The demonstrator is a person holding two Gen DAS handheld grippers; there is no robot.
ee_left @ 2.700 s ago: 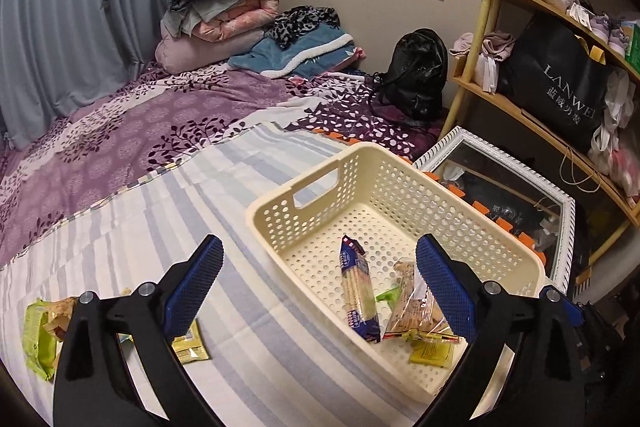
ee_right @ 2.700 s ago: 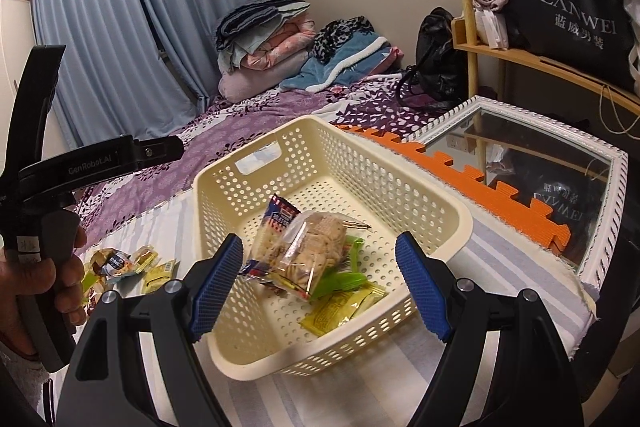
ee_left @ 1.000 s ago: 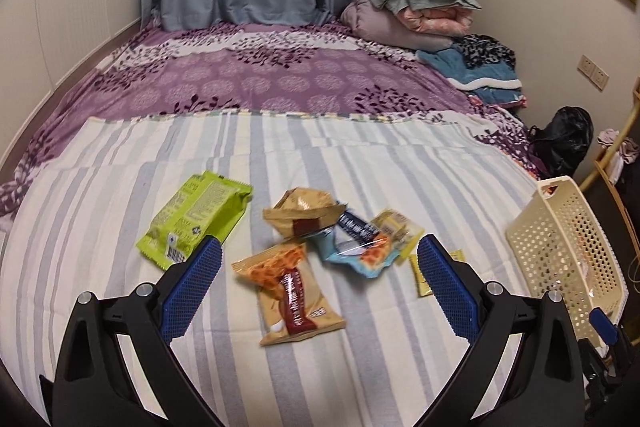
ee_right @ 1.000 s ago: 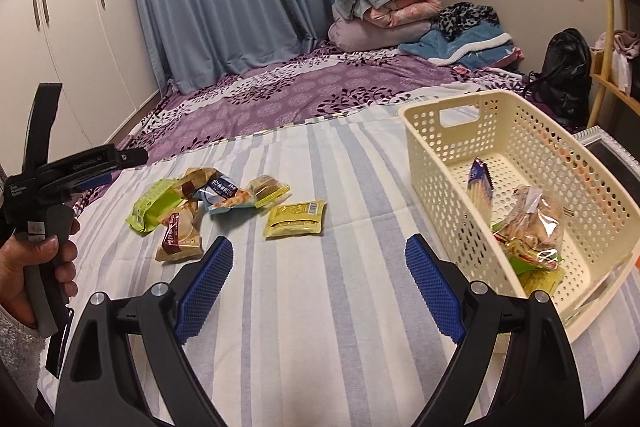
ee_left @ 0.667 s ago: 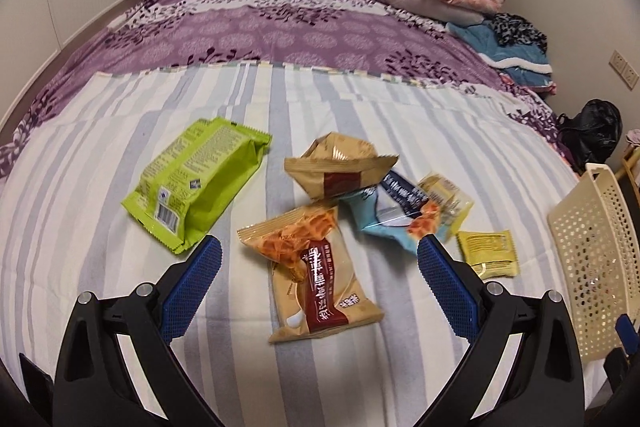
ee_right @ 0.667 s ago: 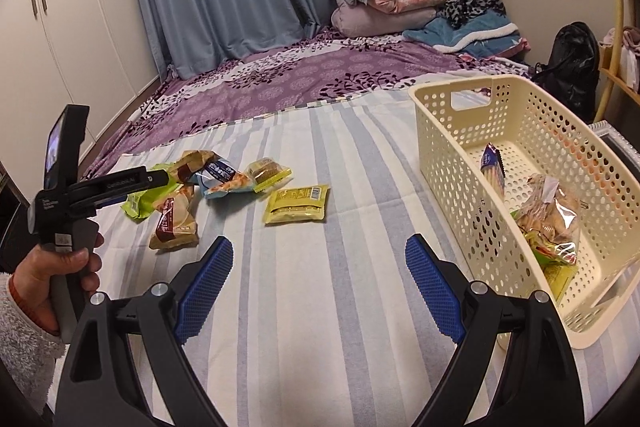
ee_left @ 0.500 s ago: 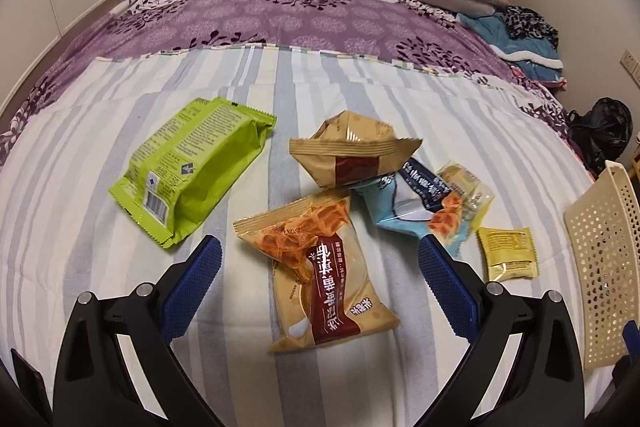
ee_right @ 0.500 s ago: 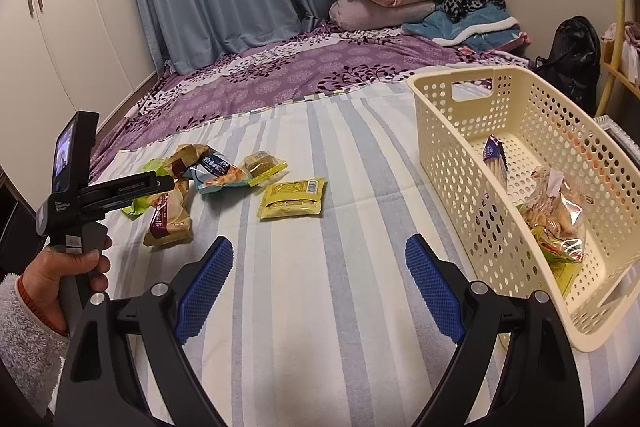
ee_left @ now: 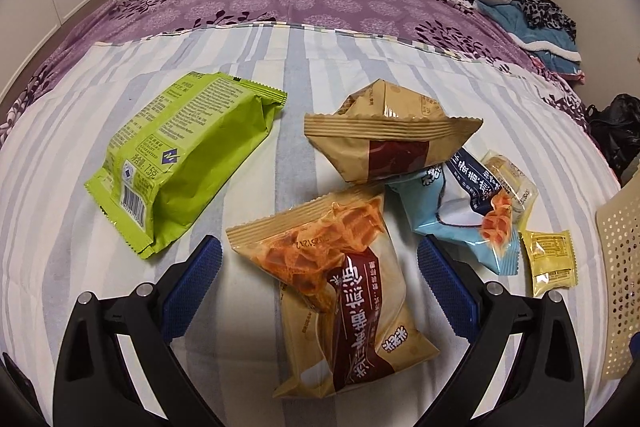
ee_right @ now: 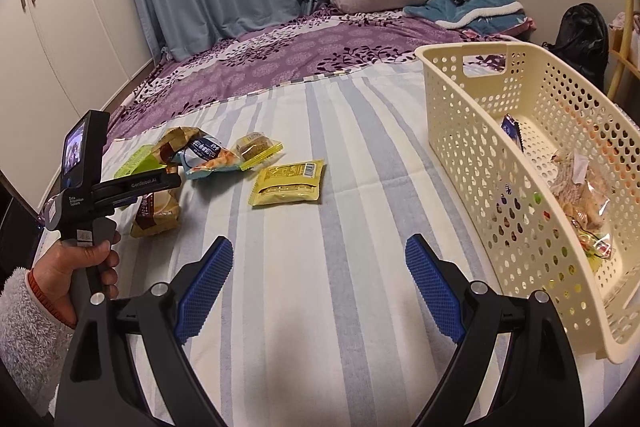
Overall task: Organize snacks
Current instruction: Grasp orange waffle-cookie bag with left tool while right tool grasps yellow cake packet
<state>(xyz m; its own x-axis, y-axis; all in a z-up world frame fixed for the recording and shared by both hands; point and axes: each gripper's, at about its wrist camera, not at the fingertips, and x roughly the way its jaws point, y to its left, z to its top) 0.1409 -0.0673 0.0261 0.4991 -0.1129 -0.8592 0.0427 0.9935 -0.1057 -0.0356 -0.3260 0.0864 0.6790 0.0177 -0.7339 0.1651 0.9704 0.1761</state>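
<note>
On the striped bedsheet the green packet lay furthest left, well apart from the basket. Next to it, the left gripper hung with jaws spread wide, empty, straddling the brown waffle packet. That packet's top corner touched a tan bag and a light blue packet beside it; I judged a careless squeeze could snag a neighbour or crush the waffles. Further right, the small yellow sachet lay alone. The right gripper stood wide too, holding nothing, near the basket's wall.
</note>
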